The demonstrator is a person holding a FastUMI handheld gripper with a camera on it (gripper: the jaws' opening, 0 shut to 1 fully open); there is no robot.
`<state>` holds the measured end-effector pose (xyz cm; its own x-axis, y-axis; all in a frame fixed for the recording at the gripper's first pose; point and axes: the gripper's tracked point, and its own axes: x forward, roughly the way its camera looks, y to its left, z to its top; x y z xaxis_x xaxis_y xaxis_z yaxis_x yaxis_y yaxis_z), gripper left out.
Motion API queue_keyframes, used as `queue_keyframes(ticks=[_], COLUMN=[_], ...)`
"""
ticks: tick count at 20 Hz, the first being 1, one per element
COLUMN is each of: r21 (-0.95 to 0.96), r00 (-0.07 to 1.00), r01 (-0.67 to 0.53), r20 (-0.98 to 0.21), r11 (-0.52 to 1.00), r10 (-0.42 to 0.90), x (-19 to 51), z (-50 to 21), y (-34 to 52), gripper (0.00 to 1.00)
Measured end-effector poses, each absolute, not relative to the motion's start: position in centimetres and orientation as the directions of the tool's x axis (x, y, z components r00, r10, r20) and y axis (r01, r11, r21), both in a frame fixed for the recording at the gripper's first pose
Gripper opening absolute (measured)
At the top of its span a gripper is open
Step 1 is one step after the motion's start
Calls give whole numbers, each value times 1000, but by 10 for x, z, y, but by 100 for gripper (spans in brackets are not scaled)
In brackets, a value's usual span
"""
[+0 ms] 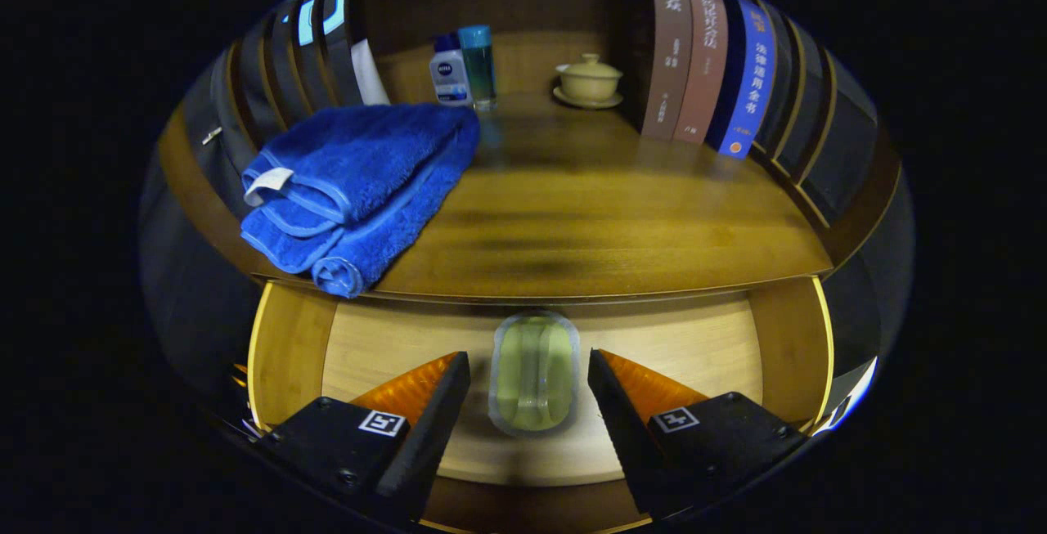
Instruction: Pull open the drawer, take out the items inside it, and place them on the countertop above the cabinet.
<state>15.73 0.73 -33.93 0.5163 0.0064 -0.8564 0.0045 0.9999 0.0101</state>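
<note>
The drawer [286, 346] stands pulled open below the wooden countertop [605, 223]. On its pale floor lies a clear, greenish oblong bottle [534, 372], lengthwise between my two fingers. My gripper [529, 370] is open, its black and orange fingers [429, 399] on either side of the bottle with a gap on each side, not touching it. A folded blue towel [360, 190] rests on the countertop to the left, one rolled end hanging over the front edge.
At the back of the countertop stand a white bottle [448, 69] and a teal-capped bottle [478, 64], a lidded cream cup on a saucer [588, 80], and upright books [703, 60] to the right. More books [303, 60] stand behind the towel.
</note>
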Motion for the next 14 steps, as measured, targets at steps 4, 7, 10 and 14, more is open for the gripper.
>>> queue_keyframes(ticks=[4, 7, 10, 14], r21=[0, -18, -31, -37], r00=[439, 409, 368, 318], r01=[14, 15, 21, -3], r20=[-899, -912, -929, -948], r11=[1000, 1000, 999, 999], r10=[-6, -23, -37, -34], x=[159, 159, 156, 153], z=[-360, -370, -378, -391], y=[4, 0, -2, 0], gripper=[92, 81, 65, 50])
